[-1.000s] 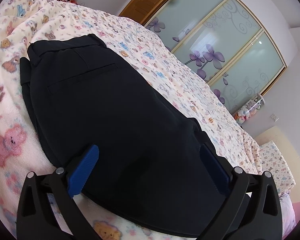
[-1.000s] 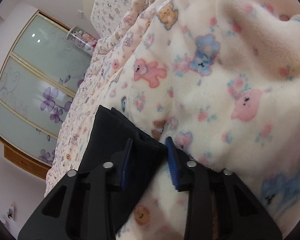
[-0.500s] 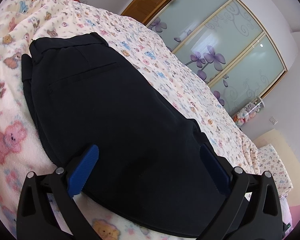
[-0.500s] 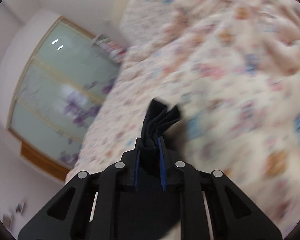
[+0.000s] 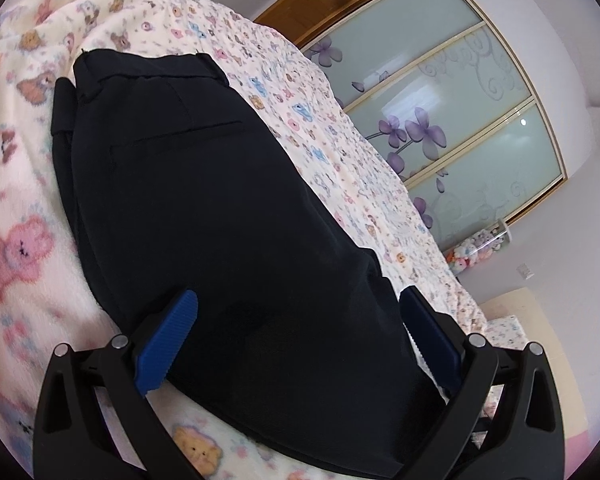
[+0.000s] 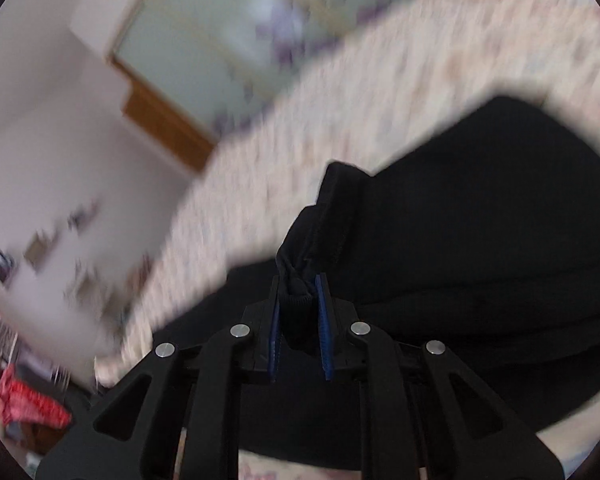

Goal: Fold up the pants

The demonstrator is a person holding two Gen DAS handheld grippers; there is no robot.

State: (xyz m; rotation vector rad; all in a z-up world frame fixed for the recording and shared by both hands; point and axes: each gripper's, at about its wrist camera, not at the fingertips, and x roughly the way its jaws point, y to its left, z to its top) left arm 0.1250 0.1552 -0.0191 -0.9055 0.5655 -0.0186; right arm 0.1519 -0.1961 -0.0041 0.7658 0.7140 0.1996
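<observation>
Dark navy pants [image 5: 204, 200] lie flat on a teddy-bear print blanket [image 5: 16, 248], waistband at the far end with a back pocket showing. My left gripper [image 5: 296, 320] is open, its blue pads spread wide just above the near part of the pants, holding nothing. My right gripper [image 6: 300, 300] is shut on a bunched end of the pants [image 6: 312, 236] and holds it lifted above the rest of the dark cloth [image 6: 480, 220]. The right wrist view is blurred by motion.
The blanket covers a bed [image 5: 340, 148]. Sliding wardrobe doors with purple flowers [image 5: 440, 92] stand beyond it, with a jar of soft toys [image 5: 476, 248] by the wall. A red item [image 6: 24, 404] lies on the floor beside the bed.
My right gripper closed on the pants' end, lifted it and swung it over the rest of the pants. My left gripper stayed open and shifted slightly.
</observation>
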